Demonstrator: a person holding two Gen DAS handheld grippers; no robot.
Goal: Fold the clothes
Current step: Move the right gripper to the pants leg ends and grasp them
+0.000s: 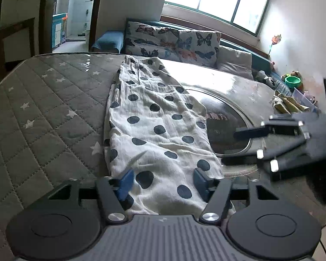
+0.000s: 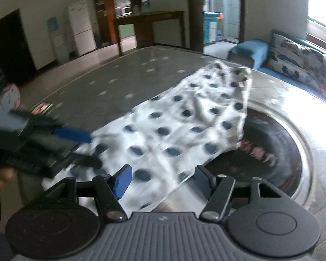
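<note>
A white garment with dark polka dots (image 1: 154, 121) lies flat and lengthwise on a table, partly on a grey quilted star mat (image 1: 43, 108). My left gripper (image 1: 163, 180) is open, its blue pads wide apart over the garment's near end. My right gripper (image 1: 234, 145) shows in the left wrist view at the right, open, above the table beside the garment. In the right wrist view the garment (image 2: 184, 121) lies ahead, blurred; my right gripper (image 2: 163, 180) is open over its near corner, and the left gripper (image 2: 84, 148) comes in from the left over the cloth.
A round dark inset (image 1: 226, 126) sits in the glossy table under the garment's right side. A sofa with butterfly cushions (image 1: 173, 41) stands behind. Folded yellowish cloth (image 1: 289, 104) and toys (image 1: 292, 81) lie at far right. A fridge (image 2: 81, 28) and wooden desk (image 2: 150, 26) stand across the room.
</note>
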